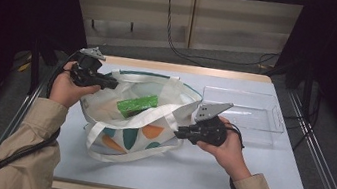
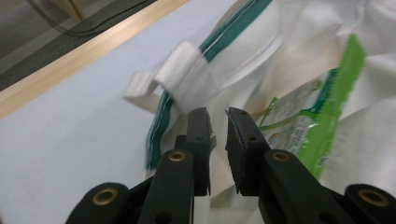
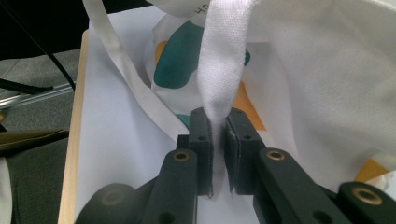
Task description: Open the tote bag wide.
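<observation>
A white tote bag (image 1: 136, 135) with teal and orange shapes lies open in the middle of the table. A green packet (image 1: 137, 105) rests inside it, and in the left gripper view the packet (image 2: 329, 121) lies just right of the jaws. My left gripper (image 1: 113, 84) is at the bag's left rim; its jaws (image 2: 217, 116) stand close together with white bag cloth pinched in the narrow gap, beside the teal-edged rim (image 2: 219, 44). My right gripper (image 1: 179, 132) is at the bag's right side, shut (image 3: 218, 116) on a white strap (image 3: 225, 56) that rises taut from its pads.
A clear plastic tray (image 1: 250, 111) stands at the back right of the pale blue table (image 1: 246, 172). A loose strap (image 1: 116, 156) loops out in front of the bag. Black cables trail from both grippers along the forearms.
</observation>
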`<state>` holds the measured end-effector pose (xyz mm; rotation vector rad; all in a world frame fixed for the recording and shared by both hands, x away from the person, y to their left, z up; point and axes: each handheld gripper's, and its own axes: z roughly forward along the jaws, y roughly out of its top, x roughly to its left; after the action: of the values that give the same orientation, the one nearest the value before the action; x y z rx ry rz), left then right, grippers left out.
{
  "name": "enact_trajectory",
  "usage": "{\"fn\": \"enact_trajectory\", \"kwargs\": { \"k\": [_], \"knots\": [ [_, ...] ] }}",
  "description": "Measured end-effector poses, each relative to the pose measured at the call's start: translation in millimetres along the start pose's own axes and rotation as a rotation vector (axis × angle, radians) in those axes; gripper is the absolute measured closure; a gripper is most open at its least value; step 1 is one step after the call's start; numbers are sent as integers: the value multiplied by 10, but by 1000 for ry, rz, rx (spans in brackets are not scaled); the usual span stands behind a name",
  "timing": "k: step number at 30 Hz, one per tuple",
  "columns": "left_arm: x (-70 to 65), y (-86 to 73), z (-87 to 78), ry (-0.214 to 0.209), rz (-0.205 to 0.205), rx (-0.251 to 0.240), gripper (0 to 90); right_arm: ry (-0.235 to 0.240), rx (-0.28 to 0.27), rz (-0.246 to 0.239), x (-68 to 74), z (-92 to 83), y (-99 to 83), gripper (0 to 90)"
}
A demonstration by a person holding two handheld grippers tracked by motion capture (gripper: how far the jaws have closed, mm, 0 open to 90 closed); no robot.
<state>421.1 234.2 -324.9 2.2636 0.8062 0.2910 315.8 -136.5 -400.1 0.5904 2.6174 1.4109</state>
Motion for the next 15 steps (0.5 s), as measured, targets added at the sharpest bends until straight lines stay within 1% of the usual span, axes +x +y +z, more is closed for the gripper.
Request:
{"fn": "enact_trajectory", "kwargs": {
  "k": [2, 3, 4, 5, 6, 7, 10, 11, 14, 15],
  "knots": [
    [21, -6, 8, 11, -1, 1, 809, 0, 0, -2, 8, -4, -22, 817],
    [30, -6, 15, 6, -13, -3, 833, 1, 1, 0, 13, -4, -32, 817],
    [38, -2, 13, 9, -16, 1, 848, -1, 1, 3, 18, -5, -41, 817],
    [49, 1, 18, 9, -19, 6, 851, 1, 0, 4, 21, -3, -50, 817],
    [55, 2, 27, 20, -14, 19, 857, 1, 2, 5, 25, -1, -58, 817],
    [61, 1, 42, 18, -16, 26, 874, 5, 1, 4, 27, 3, -67, 817],
    [94, -13, 79, 28, -37, 24, 891, 7, 0, 7, 38, 11, -97, 817],
    [106, -19, 87, 29, -56, 17, 896, 8, -1, 8, 42, 15, -105, 817],
    [147, -21, 111, 30, -69, 14, 900, 10, 1, 9, 54, 20, -127, 817],
    [148, -21, 124, 29, -88, 3, 900, 11, -1, 10, 55, 20, -134, 817]
  ]
}}
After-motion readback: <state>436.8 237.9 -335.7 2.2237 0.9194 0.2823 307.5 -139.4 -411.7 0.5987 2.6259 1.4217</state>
